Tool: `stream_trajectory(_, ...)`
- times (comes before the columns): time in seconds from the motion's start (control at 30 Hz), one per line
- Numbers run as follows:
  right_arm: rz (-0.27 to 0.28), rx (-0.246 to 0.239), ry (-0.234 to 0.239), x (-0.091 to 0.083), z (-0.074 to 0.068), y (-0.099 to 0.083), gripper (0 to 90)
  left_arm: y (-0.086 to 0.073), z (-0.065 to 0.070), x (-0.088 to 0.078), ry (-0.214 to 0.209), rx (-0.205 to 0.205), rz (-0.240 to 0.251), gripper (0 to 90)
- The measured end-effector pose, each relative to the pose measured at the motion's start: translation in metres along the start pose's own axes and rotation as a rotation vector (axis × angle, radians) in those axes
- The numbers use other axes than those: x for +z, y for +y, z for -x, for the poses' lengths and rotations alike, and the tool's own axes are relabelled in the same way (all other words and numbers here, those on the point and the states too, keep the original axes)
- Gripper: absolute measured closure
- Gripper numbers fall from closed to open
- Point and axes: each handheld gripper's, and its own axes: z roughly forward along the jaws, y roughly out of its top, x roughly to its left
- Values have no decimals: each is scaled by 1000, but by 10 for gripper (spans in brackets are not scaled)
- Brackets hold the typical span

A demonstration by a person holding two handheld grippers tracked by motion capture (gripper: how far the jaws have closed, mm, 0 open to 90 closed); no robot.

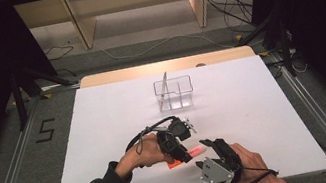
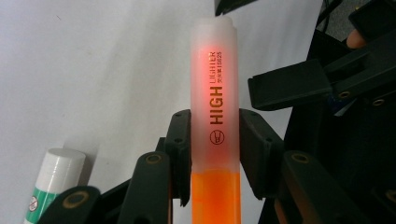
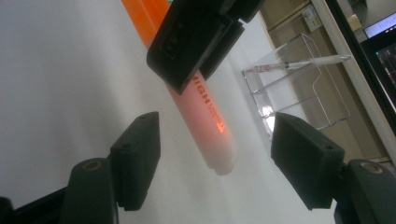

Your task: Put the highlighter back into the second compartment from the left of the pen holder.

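A: High view, item one: orange highlighter (image 1: 188,155), lower centre of frame, above the white table (image 1: 107,132). Holder?

B: Left claw (image 2: 215,140), jaws clamped on the barrel just below the frosted cap (image 2: 212,70).

A: Item two: right claw (image 3: 215,158)?

B: Jaws spread wide, one on each side of the cap end, touching nothing.

A: Other stock?

B: Clear organiser (image 1: 175,92), upper centre, one pen (image 1: 164,84) inside; glue stick (image 2: 53,179), lower left of the left gripper view.

A: Step in hand?

B: Likely uncapping. Next move calls for closing squarely on the cap, then pulling straight along the barrel.
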Motion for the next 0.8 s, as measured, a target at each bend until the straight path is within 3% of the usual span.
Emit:
stream_trajectory(0.03,-4,5,-9,1,-2,1,348,0,0,0,-1,-2,-2,662)
stream_trajectory(0.23,-9,-84,-51,5,-8,4,389,3,0,-1,4,-7,-1,662)
stream_trajectory(0.27,-14,-74,-54,5,-9,5,399,3,1,0,3,-12,4,662)
stream_trajectory(0.33,-6,-101,-48,6,-8,5,415,4,1,0,0,-10,3,662)
stream_trajectory(0.43,-22,-78,-57,6,-11,5,440,5,1,0,-5,-5,-8,662)
stream_trajectory(0.47,-12,-128,-66,7,-9,5,449,5,1,0,-5,-8,-7,662)
stream_trajectory(0.53,-24,-117,-76,7,-12,6,464,6,1,0,-7,-7,-8,662)
stream_trajectory(0.57,-27,-137,-94,7,-12,6,474,6,2,0,-6,-8,-9,662)
stream_trajectory(0.6,-29,-119,-85,7,-13,6,484,7,2,0,-8,-12,-6,662)
stream_trajectory(0.8,-41,-165,-108,7,-17,7,533,8,2,1,-9,-12,-12,662)
